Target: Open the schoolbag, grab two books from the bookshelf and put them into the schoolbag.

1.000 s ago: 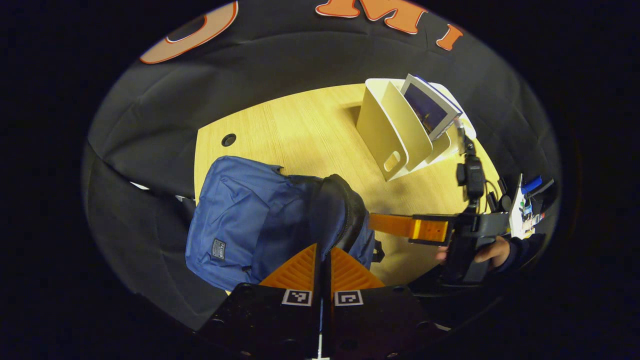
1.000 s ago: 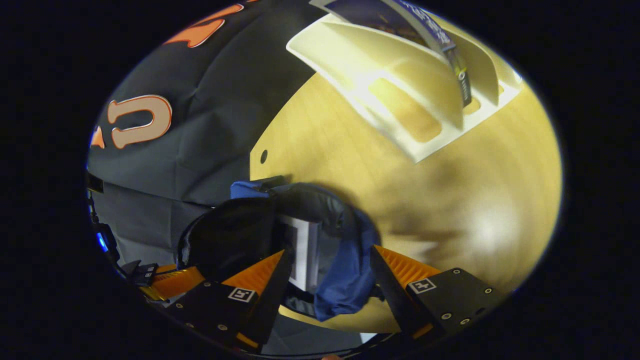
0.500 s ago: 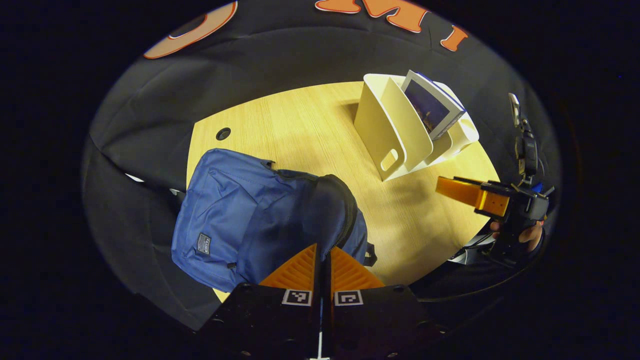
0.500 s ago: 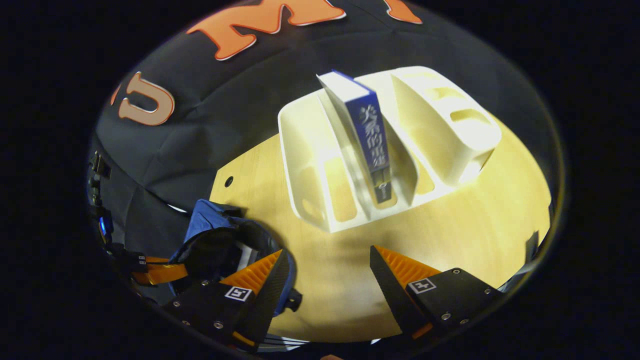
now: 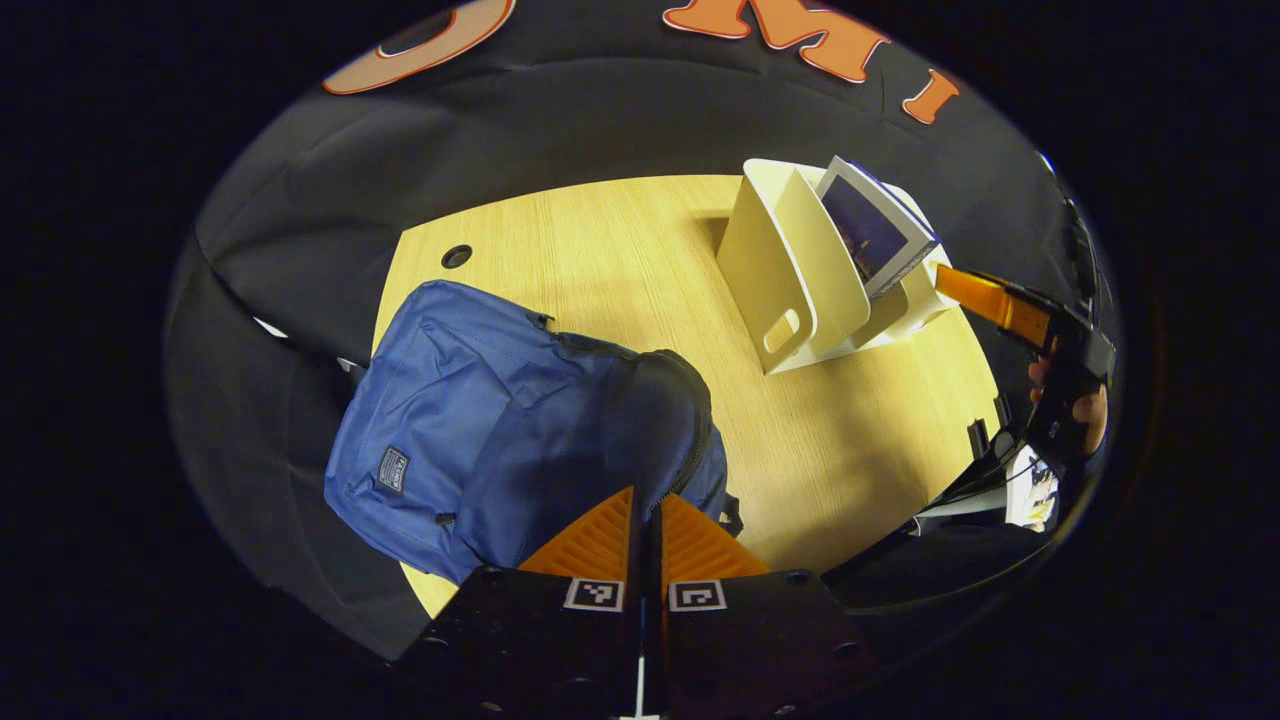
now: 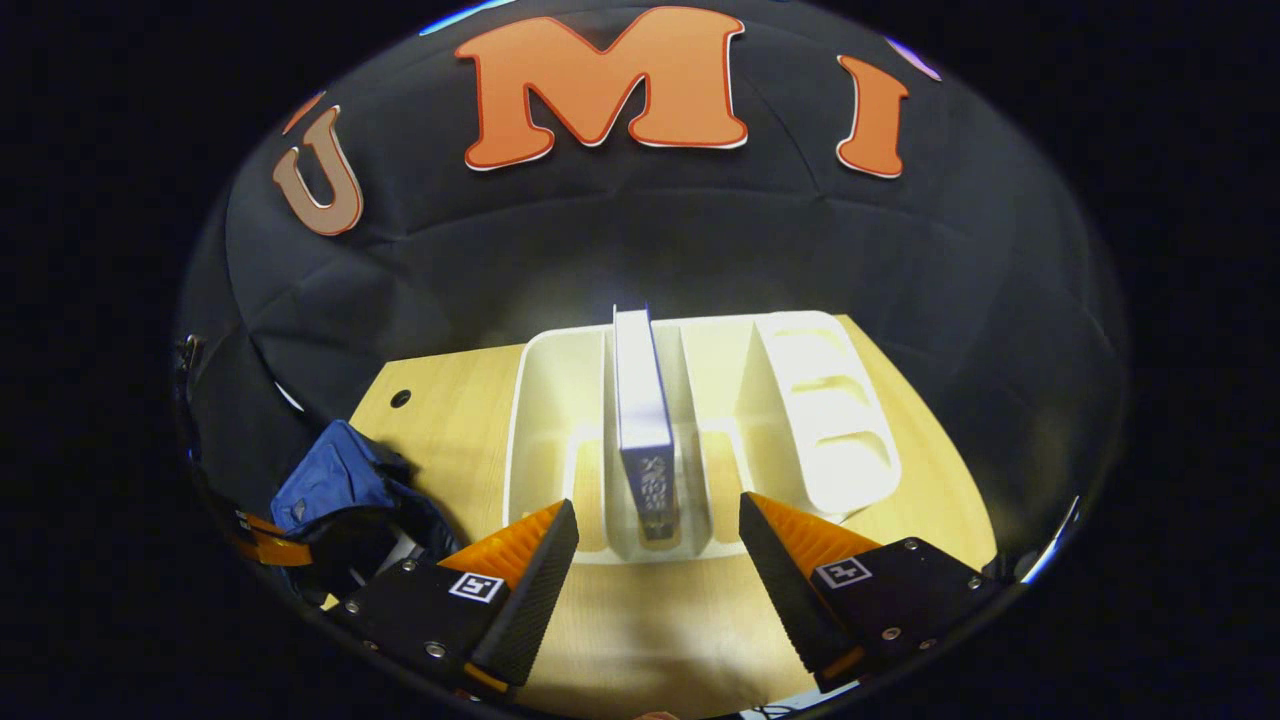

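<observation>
The blue schoolbag [image 5: 480, 440] lies on the wooden table [image 5: 600, 250] with its dark mouth turned toward me. My left gripper [image 5: 648, 512] is shut on the zip rim of that mouth. One blue-covered book [image 5: 872, 232] leans in the white bookshelf [image 5: 785, 270] at the back right. My right gripper [image 6: 658, 512] is open with nothing between its fingers, and it faces the book's spine [image 6: 645, 440] in the bookshelf [image 6: 830, 430]. In the left gripper view, a hand [image 5: 1085, 410] holds the right gripper [image 5: 985, 298] just right of the shelf. The bag [image 6: 330, 480] lies low on the left.
A round cable hole [image 5: 456, 256] sits in the table near its far left corner. Cables and small devices [image 5: 1030, 490] hang off the table's right edge. Bare tabletop [image 6: 450, 420] lies between the bag and the bookshelf.
My right gripper has swung away from the bag's mouth and up to the bookshelf, staying open. The left gripper has kept its hold on the bag's rim, barely shifting.
</observation>
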